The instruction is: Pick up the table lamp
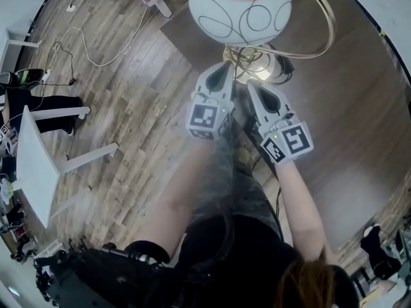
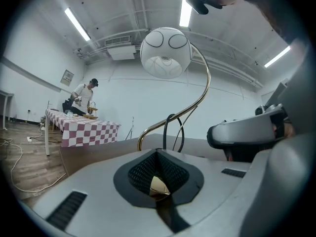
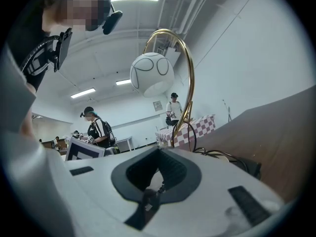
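Observation:
The table lamp has a white globe shade (image 1: 239, 8) with dark line patterns, a curved gold stem (image 1: 324, 18) and a shiny base (image 1: 264, 66) with a black cord looped on it. It stands over the brown table (image 1: 359, 108). My left gripper (image 1: 225, 69) is at the base's near left; in the left gripper view its pads (image 2: 159, 186) are shut on a gold edge of the lamp, with the shade (image 2: 165, 53) above. My right gripper (image 1: 255, 85) lies against the base's near right, jaws shut (image 3: 153, 186); nothing clear shows between them. The shade (image 3: 152, 74) hangs ahead.
A white table (image 1: 32, 165) stands on the wooden floor at left, with a loose white cable (image 1: 96, 56) beyond it. A checkered-cloth table (image 2: 86, 132) is further off with a person (image 2: 81, 95) at it. Other people (image 3: 98, 130) stand in the room.

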Demonstrator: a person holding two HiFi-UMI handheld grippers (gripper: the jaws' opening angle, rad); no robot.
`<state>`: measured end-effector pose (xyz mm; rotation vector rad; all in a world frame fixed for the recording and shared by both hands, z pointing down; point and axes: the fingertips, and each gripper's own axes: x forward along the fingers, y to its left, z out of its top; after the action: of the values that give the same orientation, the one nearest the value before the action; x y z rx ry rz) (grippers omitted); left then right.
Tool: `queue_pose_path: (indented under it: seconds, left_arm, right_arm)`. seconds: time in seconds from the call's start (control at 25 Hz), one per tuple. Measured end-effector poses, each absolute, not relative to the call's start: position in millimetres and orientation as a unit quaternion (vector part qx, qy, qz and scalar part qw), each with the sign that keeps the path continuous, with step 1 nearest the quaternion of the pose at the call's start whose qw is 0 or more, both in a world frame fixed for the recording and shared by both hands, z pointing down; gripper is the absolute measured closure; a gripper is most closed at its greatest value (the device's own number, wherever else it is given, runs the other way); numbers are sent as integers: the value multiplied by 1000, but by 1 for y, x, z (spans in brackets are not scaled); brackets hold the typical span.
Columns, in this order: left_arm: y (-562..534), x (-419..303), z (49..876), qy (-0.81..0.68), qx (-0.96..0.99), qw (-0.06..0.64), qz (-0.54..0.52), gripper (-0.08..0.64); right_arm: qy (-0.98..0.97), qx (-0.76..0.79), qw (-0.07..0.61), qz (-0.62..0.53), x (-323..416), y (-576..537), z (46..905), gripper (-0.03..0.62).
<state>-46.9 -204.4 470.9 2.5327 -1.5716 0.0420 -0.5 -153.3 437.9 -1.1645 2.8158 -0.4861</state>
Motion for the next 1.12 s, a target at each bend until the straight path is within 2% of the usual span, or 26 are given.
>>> queue_pose_path:
  seconds: [0.08,0.16,0.32,1.12]
  left_arm:
    - [-211,-48,473,-529,845,80,17,557]
    - [-217,-51,476,-532,843,81,17,491]
    - [-226,-56,478,-541,836,87,15,459]
    - [-259,-56,467,-518,851,70,48,456]
  right_arm:
    - [912,-378,28,-160,-1,-155,440,589]
    - [911,-379,28,-162,-1,-156,443,588]
    - [909,-381,29,-164,-2,-159,443,589]
    - [898,-404,36,-169,10,-165,443,589]
